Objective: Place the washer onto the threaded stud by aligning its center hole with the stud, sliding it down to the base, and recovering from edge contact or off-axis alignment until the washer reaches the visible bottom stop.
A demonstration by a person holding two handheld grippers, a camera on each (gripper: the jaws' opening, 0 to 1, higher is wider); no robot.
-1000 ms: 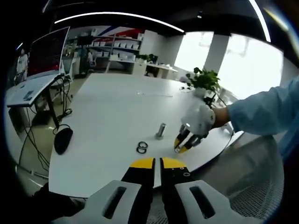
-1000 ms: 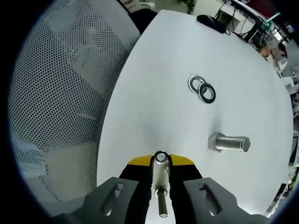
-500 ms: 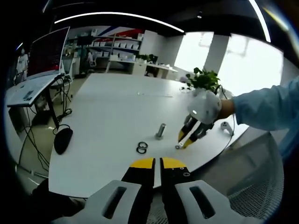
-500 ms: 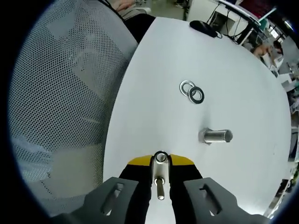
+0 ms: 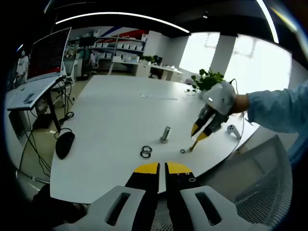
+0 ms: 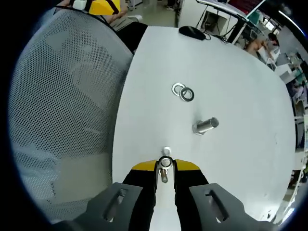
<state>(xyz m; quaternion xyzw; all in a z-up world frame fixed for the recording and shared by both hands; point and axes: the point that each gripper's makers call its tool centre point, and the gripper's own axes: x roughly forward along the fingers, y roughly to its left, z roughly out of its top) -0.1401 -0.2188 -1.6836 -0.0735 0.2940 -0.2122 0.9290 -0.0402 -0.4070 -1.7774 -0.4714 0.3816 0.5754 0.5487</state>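
**Stud** [image 6: 205, 125]: landmark. A short grey threaded post standing upright on the white counter [image 5: 110, 120], its long axis rising off the surface, with a wider collar at the foot. Nothing sits on it yet.

**Washers** [image 6: 183, 92]: two flat rings, one bright and one darker. They lie touching on the counter just beside the stud, on its far side from your right fingers. A third, smaller ring [image 5: 183, 151] lies near the stud on the side toward your right hand.

**Right gripper** [image 6: 165, 166]: the fingers are clenched on a small metal piece [image 6: 164, 168] with a ring-shaped front end. I cannot tell whether it is a washer. The stud lies ahead of these fingers and off to the right in the right gripper view. This hand looks the nearer one.

**Left gripper** [image 5: 161, 168]: the fingers are pressed together and hold nothing. It sits well back from the stud at the counter's near edge.

**Next move**, as a judgement: bring the ring over the stud's top and level it across the axis.
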